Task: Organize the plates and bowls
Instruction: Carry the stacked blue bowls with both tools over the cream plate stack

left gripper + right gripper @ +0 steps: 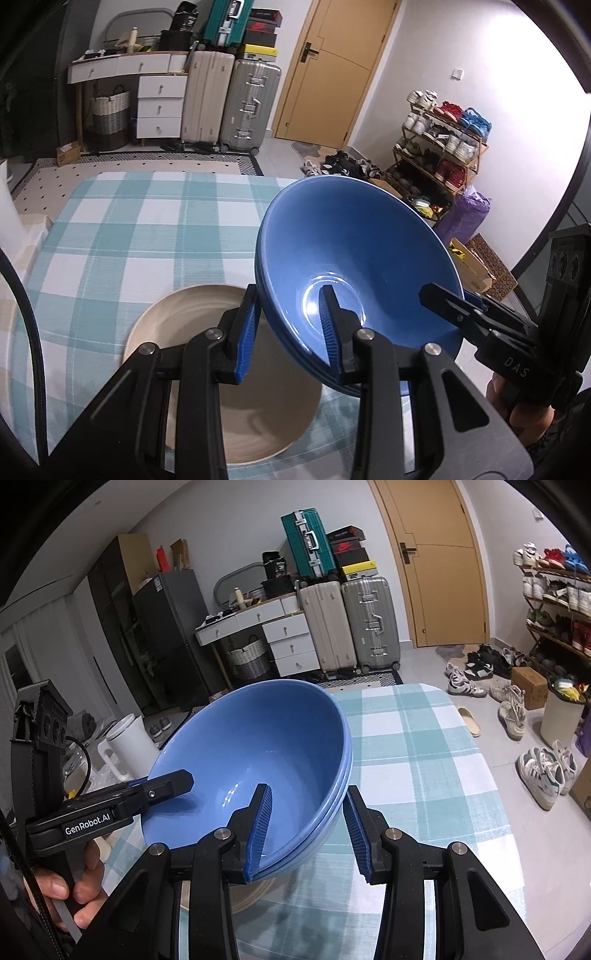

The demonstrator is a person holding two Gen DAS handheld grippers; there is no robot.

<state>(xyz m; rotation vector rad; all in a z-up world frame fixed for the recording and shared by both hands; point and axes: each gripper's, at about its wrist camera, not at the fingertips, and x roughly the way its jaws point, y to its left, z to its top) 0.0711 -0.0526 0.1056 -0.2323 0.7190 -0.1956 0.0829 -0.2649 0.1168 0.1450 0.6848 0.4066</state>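
Because both grippers share one load, the stack of blue bowls [354, 258] hangs clear above the checked tablecloth [129, 229], tilted, rims nested.

- Left gripper [291, 332]: narrow; its ribbed blue pads pinch the stack's near rim, one finger inside, one outside.
- Right gripper [308, 830]: likewise clamped on the opposite rim, so the weight is balanced and the bowls are less likely to slip apart.
- Beige plate [192, 332]: flat on the cloth, just below the stack; probably the base the bowls are meant for.
- A hand [74, 882] grips the left tool's handle.
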